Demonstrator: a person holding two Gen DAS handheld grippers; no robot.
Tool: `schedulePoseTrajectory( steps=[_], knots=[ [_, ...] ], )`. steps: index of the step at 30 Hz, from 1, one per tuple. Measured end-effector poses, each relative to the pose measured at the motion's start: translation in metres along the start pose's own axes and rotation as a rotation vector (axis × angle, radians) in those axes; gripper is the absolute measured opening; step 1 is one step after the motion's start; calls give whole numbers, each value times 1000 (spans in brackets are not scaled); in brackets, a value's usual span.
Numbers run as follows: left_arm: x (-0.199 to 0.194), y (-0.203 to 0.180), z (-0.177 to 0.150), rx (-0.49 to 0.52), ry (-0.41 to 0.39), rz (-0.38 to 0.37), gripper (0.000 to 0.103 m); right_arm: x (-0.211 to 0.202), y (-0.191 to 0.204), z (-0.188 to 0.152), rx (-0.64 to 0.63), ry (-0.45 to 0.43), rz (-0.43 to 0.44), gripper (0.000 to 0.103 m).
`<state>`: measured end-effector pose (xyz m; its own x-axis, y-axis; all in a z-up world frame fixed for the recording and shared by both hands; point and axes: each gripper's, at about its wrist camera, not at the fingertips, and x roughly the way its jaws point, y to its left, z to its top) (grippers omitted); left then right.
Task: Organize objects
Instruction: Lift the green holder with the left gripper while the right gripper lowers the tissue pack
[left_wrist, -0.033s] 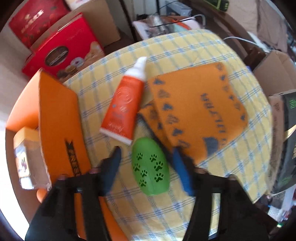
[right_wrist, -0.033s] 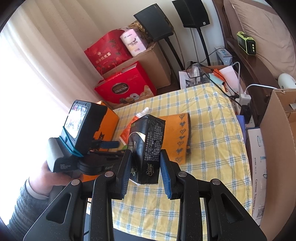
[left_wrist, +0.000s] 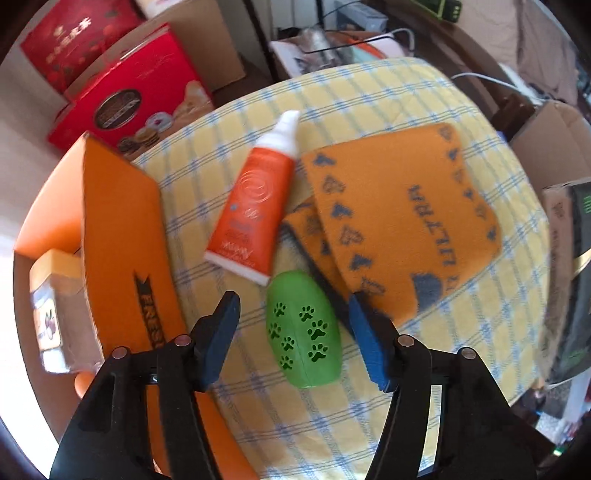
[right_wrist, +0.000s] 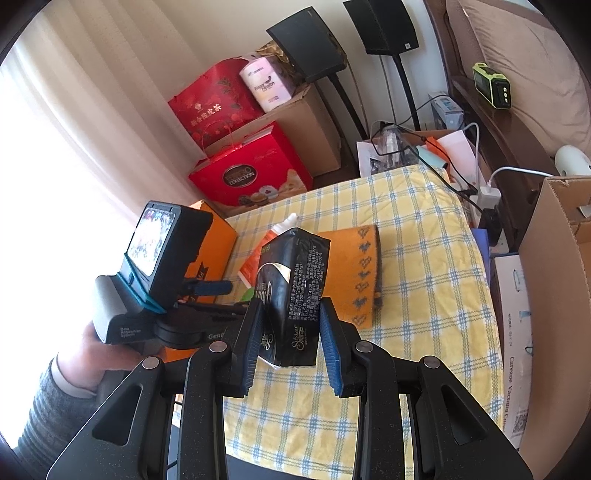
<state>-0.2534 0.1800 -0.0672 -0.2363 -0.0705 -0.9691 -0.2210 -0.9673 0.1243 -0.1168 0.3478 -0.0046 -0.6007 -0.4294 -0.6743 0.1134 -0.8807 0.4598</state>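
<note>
A green oval toy with paw prints (left_wrist: 303, 329) lies on the yellow checked cloth (left_wrist: 369, 96). My left gripper (left_wrist: 293, 334) is open, its blue fingers either side of the toy, apart from it. An orange tube with a white cap (left_wrist: 255, 199) lies just beyond, next to a folded orange paw-print blanket (left_wrist: 402, 221). An orange box (left_wrist: 118, 229) stands at the left with a small jar (left_wrist: 55, 306) inside. My right gripper (right_wrist: 290, 325) is shut on a black tissue pack (right_wrist: 291, 291), held above the cloth (right_wrist: 424, 258).
Red gift boxes (right_wrist: 251, 173) and brown cartons stand behind the table. A cardboard box (right_wrist: 554, 277) stands at the right. Cables and a charger (right_wrist: 487, 195) lie by the far right edge. Black speakers (right_wrist: 384, 26) stand at the back wall.
</note>
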Motion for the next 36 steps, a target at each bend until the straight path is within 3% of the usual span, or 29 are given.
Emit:
schedulePoseTrajectory(
  steps=[5,8,14,17,22,29,31,36],
  knots=[
    [18,3,-9,-12,29,2,57,2,-2,-1,11,-2,8,30],
    [20,7,-11,-27,12,-38,42,3,-1,-2,7,3,10,30],
    [11,12,-8,-28,-21,-35,42,3,-1,-3,10,1,5,30],
    [-6,21,-7,-30,-59,-53,42,1,1,-1,9,-8,4,29],
    [-47,28,-5,-40,-149,-112,42,-4,9,4,-16,-19,-3,19],
    [-101,24,-26,3,-239,-135,42,12,9,-8,-37,52,-57,20],
    [-116,26,-36,5,-270,-144,42,15,8,-15,-38,66,-52,36],
    [-139,26,-57,13,-317,-168,42,25,16,-32,-59,89,-72,54]
  ],
)
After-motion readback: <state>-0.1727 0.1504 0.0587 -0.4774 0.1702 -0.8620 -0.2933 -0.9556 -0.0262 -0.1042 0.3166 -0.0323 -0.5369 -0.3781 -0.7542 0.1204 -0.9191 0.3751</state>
